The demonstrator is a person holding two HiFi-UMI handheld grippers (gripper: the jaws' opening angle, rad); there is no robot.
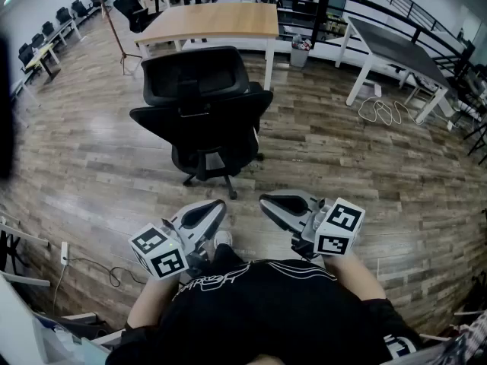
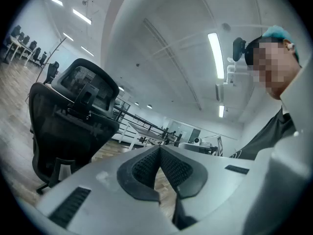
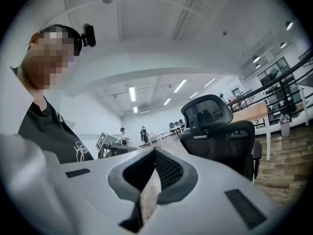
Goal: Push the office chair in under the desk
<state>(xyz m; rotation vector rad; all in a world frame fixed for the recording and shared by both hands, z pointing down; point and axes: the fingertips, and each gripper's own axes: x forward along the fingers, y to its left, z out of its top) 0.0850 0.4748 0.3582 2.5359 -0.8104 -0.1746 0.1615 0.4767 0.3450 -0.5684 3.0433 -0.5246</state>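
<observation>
Nearest the head camera is the person's black shirt (image 1: 259, 303), and just beyond it we see both grippers held side by side over the wooden floor (image 1: 91, 173). The left gripper (image 1: 218, 204) has its jaws brought fully together; in its own view the left gripper (image 2: 159, 149) shows ribbed pads (image 2: 144, 168) meeting at the tip with nothing between them. The right gripper (image 1: 265, 200) is likewise closed and empty, and the right gripper (image 3: 155, 151) in its own view shows its pads (image 3: 168, 169) meeting at the tip. Neither tool touches anything. Their marker cubes, left (image 1: 160, 251) and right (image 1: 338, 226), sit close to the person's body.

We find the black office chair (image 1: 202, 120) standing ahead of the grippers and apart from them, its mesh backrest and headrest turned toward us. It stands between the grippers and the wood-topped desk (image 1: 213, 21). Bare floor separates the jaw tips from the chair's wheeled base (image 1: 209, 175).

To the right, well clear of the chair, stands a dark-topped table (image 1: 396, 44) with a loose white cable (image 1: 384, 111) lying beside its legs. A waste bin (image 1: 301, 52) sits between the two desks, and a coat stand (image 1: 110, 21) rises at upper left.
</observation>
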